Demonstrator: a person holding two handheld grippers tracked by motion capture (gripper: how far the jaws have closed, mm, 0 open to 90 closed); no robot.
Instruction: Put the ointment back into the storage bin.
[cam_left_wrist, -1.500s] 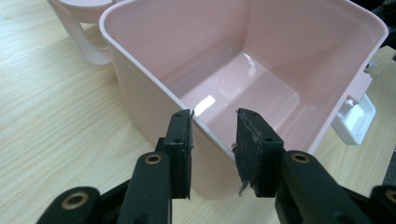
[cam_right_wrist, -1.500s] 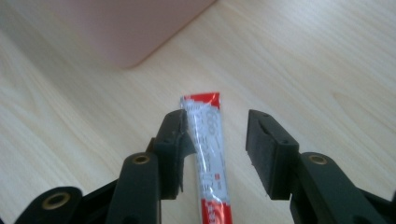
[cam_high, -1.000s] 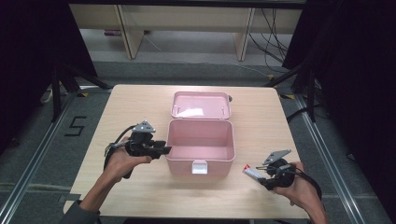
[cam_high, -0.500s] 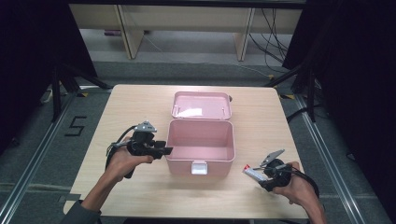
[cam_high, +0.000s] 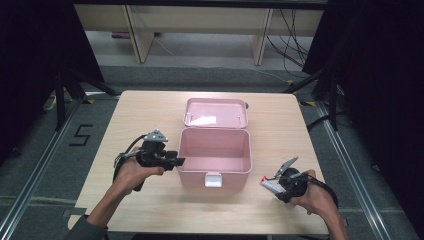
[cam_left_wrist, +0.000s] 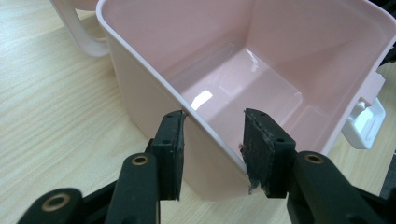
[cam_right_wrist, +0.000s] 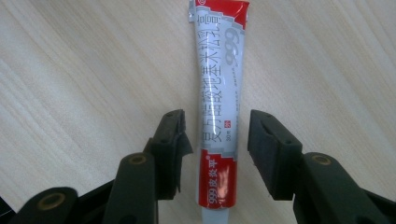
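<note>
— Tube (cam_right_wrist: 219, 121): how is it placed between the jaws of the right gripper (cam_right_wrist: 215, 140)?

— It is straddled, not yet pinched. The jaws have just been closing, and a gap is seen between the tube and the far pad (cam_right_wrist: 270, 154), while the near pad lies just beside it or barely touches. The tube lies flat on the table (cam_right_wrist: 70, 70), cap end toward the gripper, near the front right corner.

— And the left gripper (cam_left_wrist: 212, 149)?

— Its jaws have just been opening a little and now stand half wide astride the left wall of the box (cam_left_wrist: 154, 102), one pad outside and one inside. Firm pressing cannot be made out; a slight gap is seen at the rim.

— What is meant by that for the work?

— The box, at the middle of the table with its lid (cam_high: 216, 113) thrown back toward the far edge, seems to be steadied only loosely. A pick-up of the tube is judged to be at hand, with the empty box as the likely place for it.
</note>
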